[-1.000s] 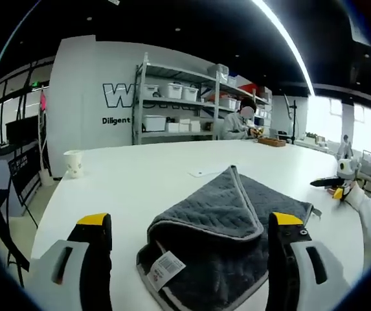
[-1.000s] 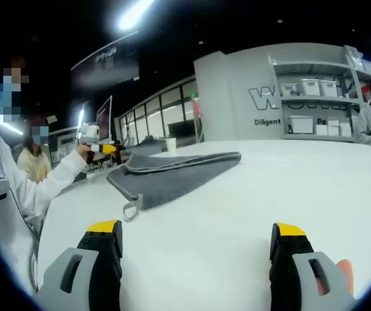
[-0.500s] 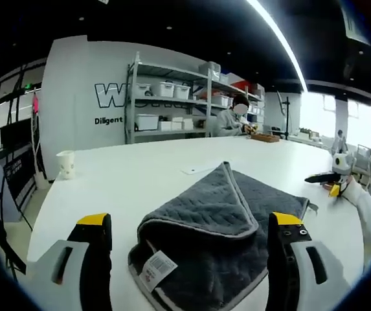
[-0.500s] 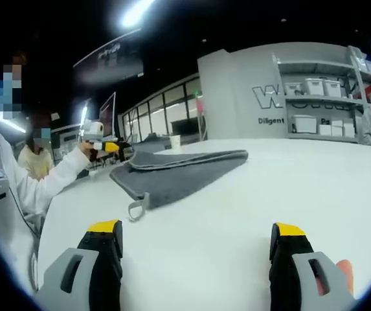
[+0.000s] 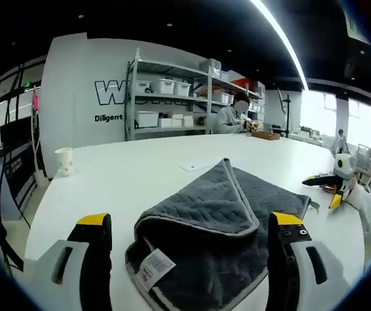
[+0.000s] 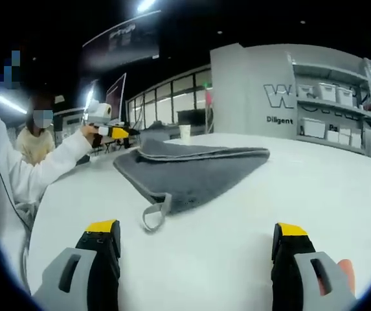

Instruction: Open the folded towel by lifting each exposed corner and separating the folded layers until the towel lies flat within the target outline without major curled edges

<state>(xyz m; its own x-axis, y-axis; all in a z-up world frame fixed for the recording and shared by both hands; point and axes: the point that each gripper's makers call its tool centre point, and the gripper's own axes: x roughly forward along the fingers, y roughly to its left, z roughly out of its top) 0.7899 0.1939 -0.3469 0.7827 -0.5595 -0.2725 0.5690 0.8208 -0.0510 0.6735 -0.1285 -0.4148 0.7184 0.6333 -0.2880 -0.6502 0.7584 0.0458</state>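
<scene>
While empty, each hand-held gripper [image 5: 188, 259] gapes wide before the towel [image 5: 217, 227].

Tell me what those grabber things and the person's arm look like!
Each gripper, left and right, has two chunky jaws: black, capped in yellow, on pale grey bodies with slot-shaped holes. In the right gripper view the person's arm wears a long white sleeve.

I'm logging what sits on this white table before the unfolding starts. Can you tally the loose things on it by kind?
Towel: 1, grey and folded
Paper cup: 1
Flat white sheet or card: 1
Tray at the far end, contents too small to tell: 1
Total: 4
</scene>
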